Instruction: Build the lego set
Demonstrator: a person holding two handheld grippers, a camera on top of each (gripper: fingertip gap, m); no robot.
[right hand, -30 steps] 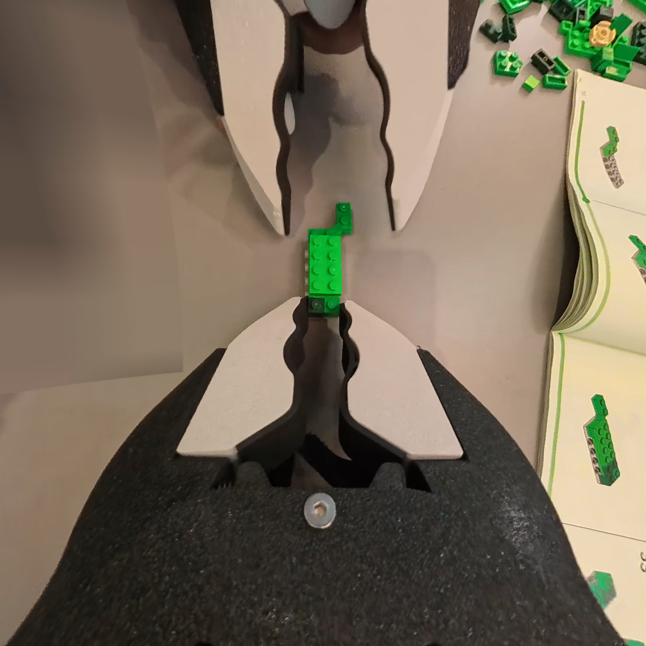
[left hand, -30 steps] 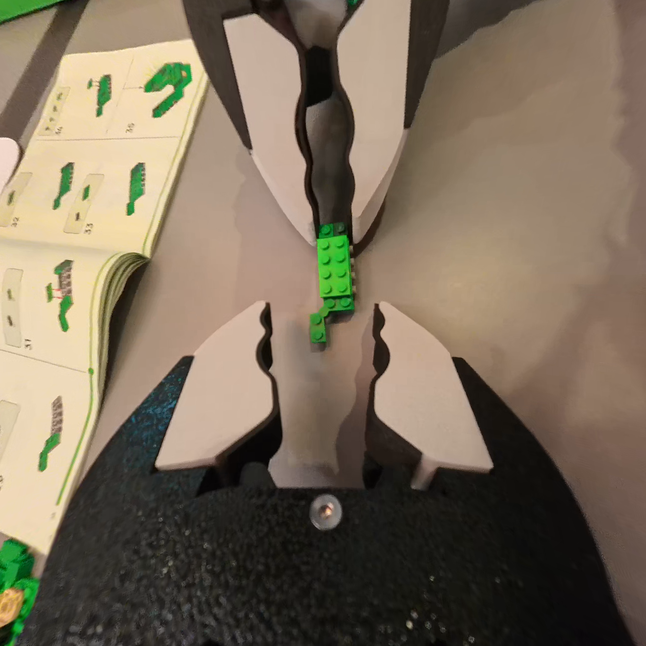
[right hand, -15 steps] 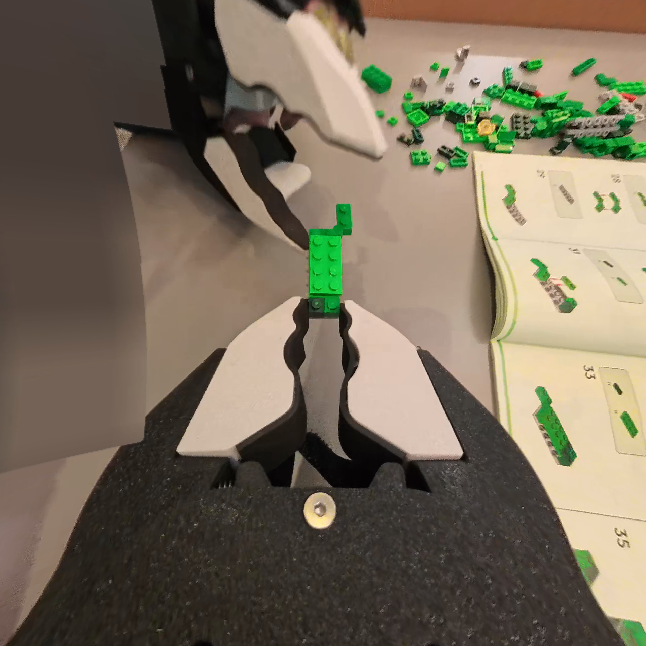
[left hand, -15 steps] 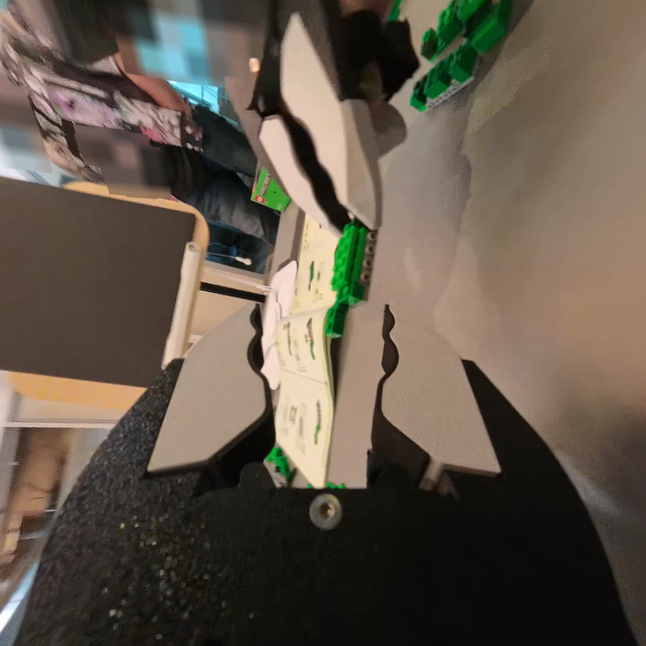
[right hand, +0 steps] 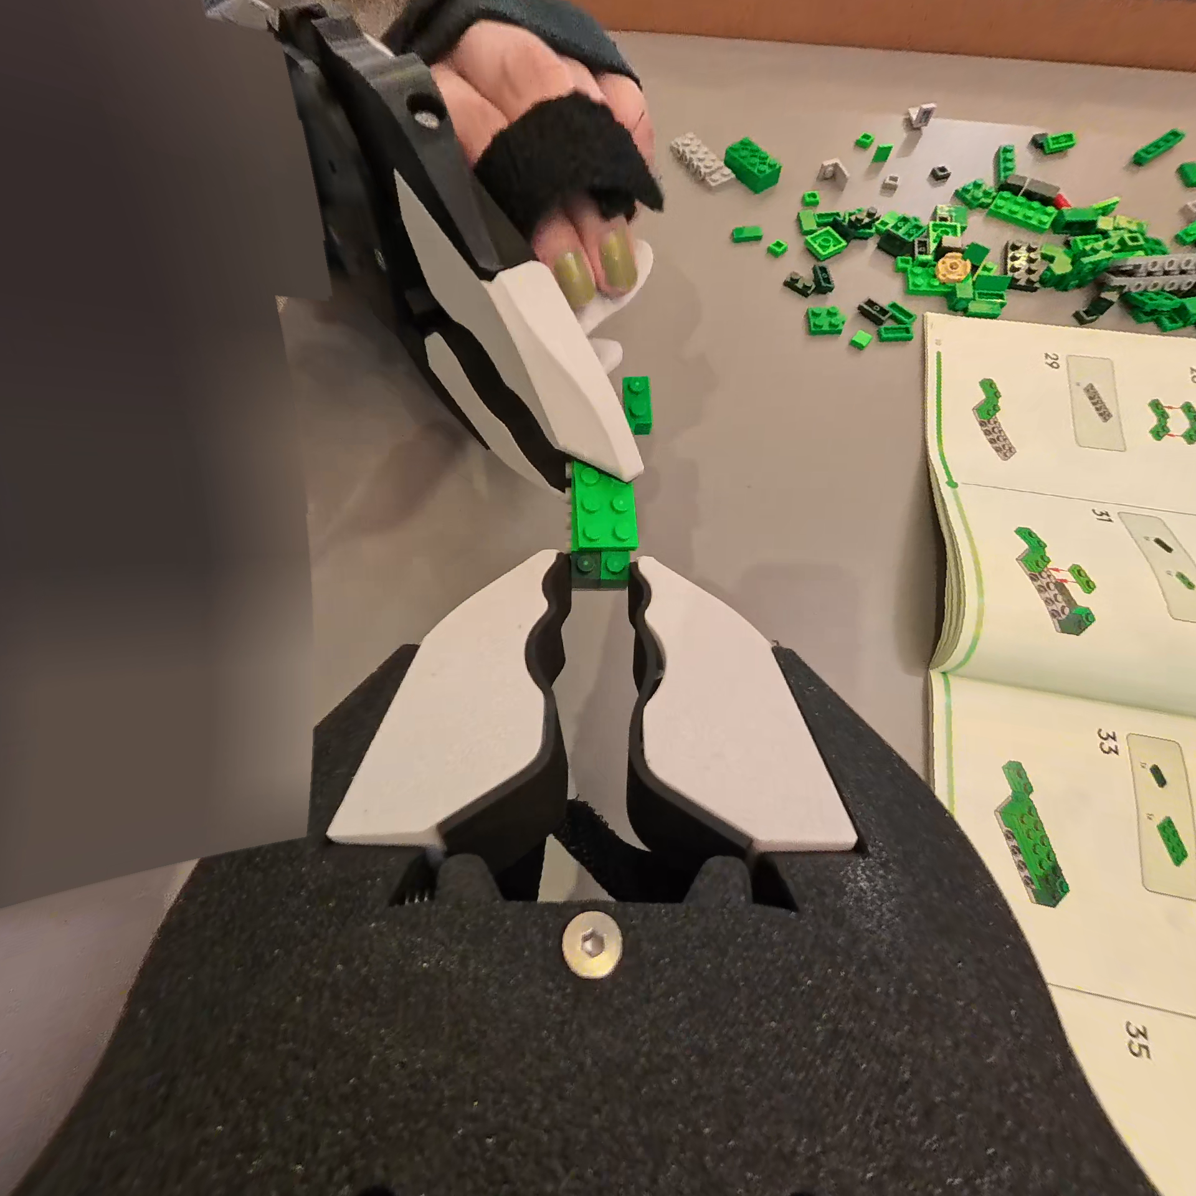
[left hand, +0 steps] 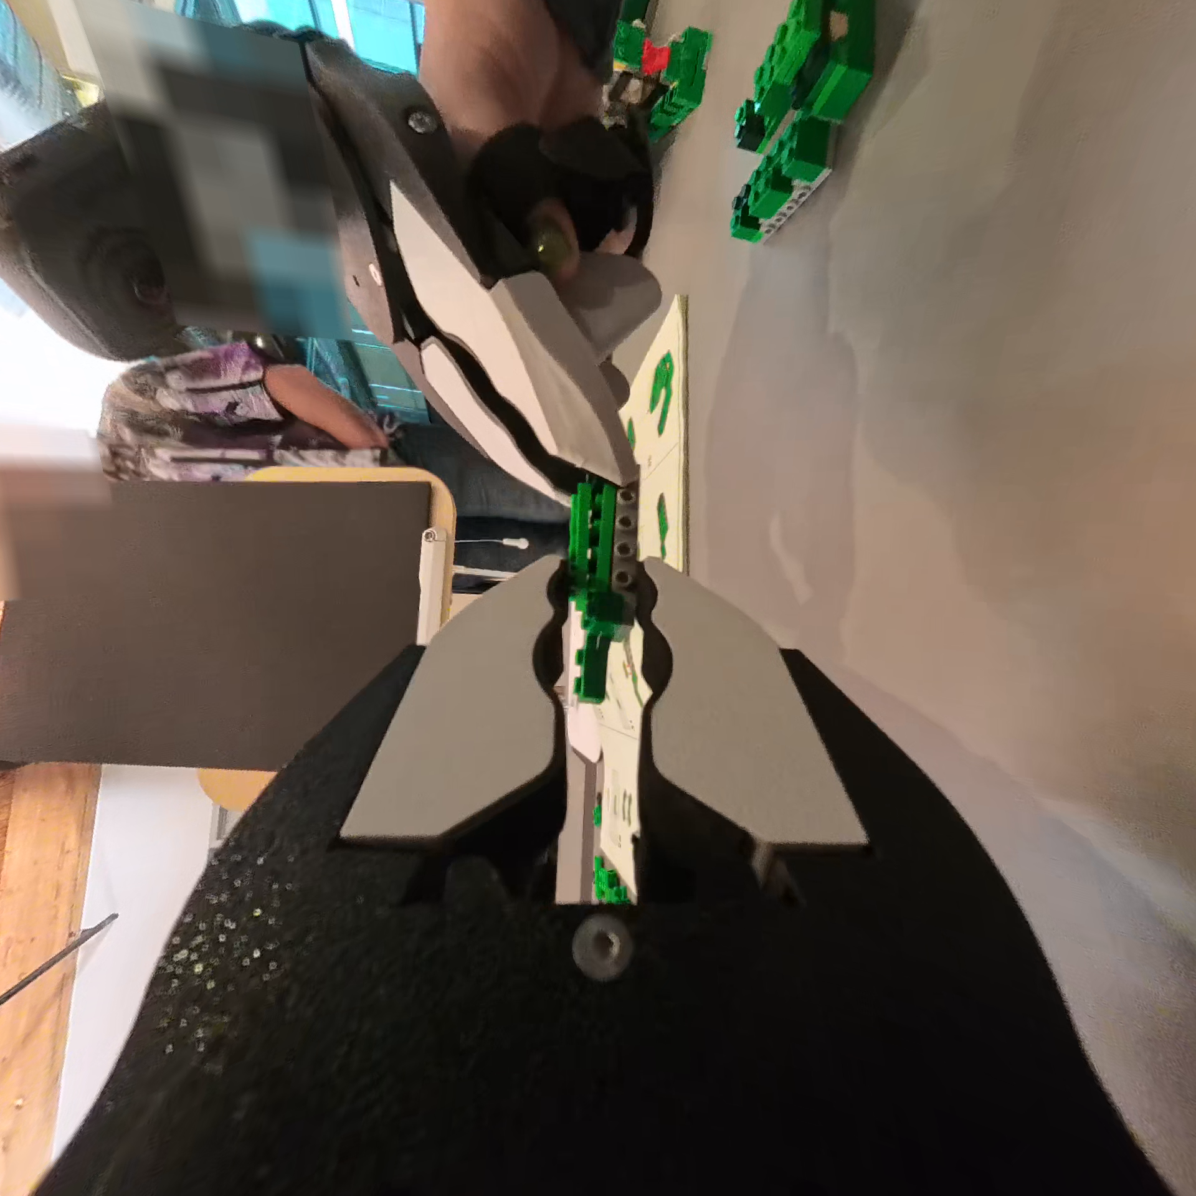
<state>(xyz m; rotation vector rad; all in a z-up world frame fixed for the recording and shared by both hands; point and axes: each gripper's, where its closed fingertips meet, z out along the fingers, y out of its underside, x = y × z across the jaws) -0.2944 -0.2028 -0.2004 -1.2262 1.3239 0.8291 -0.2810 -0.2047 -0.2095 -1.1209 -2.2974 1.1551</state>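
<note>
- Nearest, right wrist view: right gripper (right hand: 600, 564) closed on the dark-green end of the green sub-assembly (right hand: 605, 511), fingers against its two sides, studs facing the camera; held aloft over the grey table (right hand: 776, 518), well apart from anything else, probably to give the other tool free access.
- At the far end of the same piece: left gripper (right hand: 586, 480), rolled onto its side and clamped across the stack, one finger on the studded face and one beneath.
- Left wrist view, same grip seen edge-on: green plates on one side, grey holed brick (left hand: 624, 537) on the other, squeezed between the fingers; judged a seating press to lock the layers, with the right tool as anchor.
- Beyond the left tips: stepped green tail (right hand: 637, 404) of the assembly, left free of both tools.
- Behind: gloved left hand (right hand: 518, 97) on the tool's handle.
- To the right: open instruction booklet (right hand: 1048, 582), flat and in reach of the eye for reference.
- Farthest: loose bricks (right hand: 971, 239) scattered at the table's back, kept away from the work.
</note>
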